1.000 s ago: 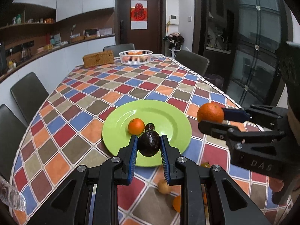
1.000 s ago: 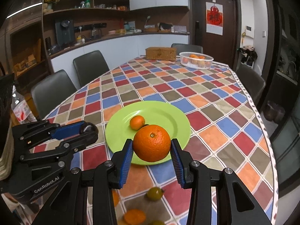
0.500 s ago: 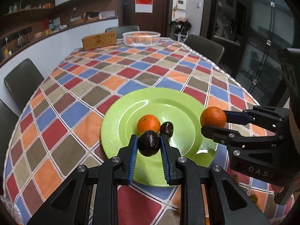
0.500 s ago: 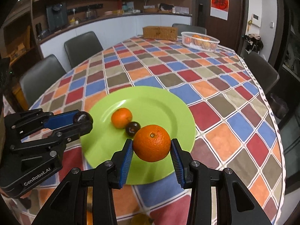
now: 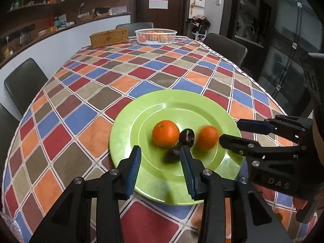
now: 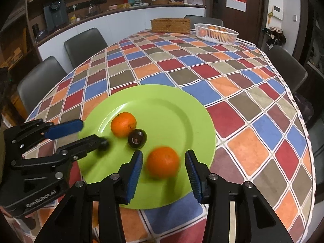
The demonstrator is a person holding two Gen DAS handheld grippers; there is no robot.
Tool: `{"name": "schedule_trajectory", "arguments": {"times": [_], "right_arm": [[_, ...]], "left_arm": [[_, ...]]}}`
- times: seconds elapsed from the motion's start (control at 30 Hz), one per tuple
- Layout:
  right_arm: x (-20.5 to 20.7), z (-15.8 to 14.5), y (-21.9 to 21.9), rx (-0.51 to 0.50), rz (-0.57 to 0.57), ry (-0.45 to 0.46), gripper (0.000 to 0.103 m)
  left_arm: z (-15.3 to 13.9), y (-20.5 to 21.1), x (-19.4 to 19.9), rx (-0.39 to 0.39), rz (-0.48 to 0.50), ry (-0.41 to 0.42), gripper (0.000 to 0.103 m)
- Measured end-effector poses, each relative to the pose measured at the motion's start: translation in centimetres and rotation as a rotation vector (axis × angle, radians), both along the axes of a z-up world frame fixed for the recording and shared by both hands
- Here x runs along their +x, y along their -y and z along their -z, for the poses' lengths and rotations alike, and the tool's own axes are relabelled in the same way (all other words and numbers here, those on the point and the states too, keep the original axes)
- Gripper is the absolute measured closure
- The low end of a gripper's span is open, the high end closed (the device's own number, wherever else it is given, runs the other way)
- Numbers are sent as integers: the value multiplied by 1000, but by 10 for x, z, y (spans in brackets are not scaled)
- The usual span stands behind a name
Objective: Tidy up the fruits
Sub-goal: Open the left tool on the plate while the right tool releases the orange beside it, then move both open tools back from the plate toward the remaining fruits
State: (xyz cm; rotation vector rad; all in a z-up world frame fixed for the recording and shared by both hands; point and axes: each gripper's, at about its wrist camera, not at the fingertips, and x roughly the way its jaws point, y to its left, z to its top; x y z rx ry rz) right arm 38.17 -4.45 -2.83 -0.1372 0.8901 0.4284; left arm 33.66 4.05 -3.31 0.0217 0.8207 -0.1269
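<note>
A green plate (image 5: 154, 178) (image 6: 182, 105) lies on the checked tablecloth. On it are an orange (image 5: 165, 133) (image 6: 123, 124) and a dark plum (image 5: 186, 138) (image 6: 137, 138). My left gripper (image 5: 161, 160) (image 6: 79, 135) is open over the plate's near edge, and a second dark plum (image 5: 172, 155) (image 6: 103, 144), blurred, lies between its fingers. My right gripper (image 6: 163, 165) (image 5: 230, 131) is open, with a second orange (image 6: 163, 162) (image 5: 207, 138), blurred, between its fingers on the plate.
A white basket (image 5: 155, 36) (image 6: 216, 33) with oranges and a wicker box (image 5: 109, 37) (image 6: 170, 25) stand at the table's far end. Dark chairs surround the table. Small fruits lie on the cloth near the front edge, mostly hidden by the grippers.
Both grippers moved down over the plate and opened. The left let go of the dark plum and the right let go of the orange; both fruits are now on the plate.
</note>
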Motion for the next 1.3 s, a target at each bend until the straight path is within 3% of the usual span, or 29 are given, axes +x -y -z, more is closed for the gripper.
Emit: {"name": "schedule_trajectory", "arguments": {"times": [0.27, 0.5, 0.6, 0.77, 1.03, 1.3], "right_arm": [[-31, -24, 12, 11, 2, 73, 58], [-69, -56, 24, 53, -7, 158, 52], [-87, -69, 31, 74, -1, 194, 44], [-114, -84, 42, 89, 9, 239, 44], [-156, -89, 60, 88, 13, 284, 39], [-183, -82, 76, 96, 6, 298, 39]], "left_arm": [[-23, 7, -31, 49, 15, 55, 58], [-54, 13, -70, 21, 11, 131, 47], [-63, 17, -87, 11, 9, 152, 43], [-74, 24, -118, 6, 6, 188, 37], [-79, 42, -158, 28, 26, 221, 25], [-72, 58, -184, 15, 51, 234, 24]]}}
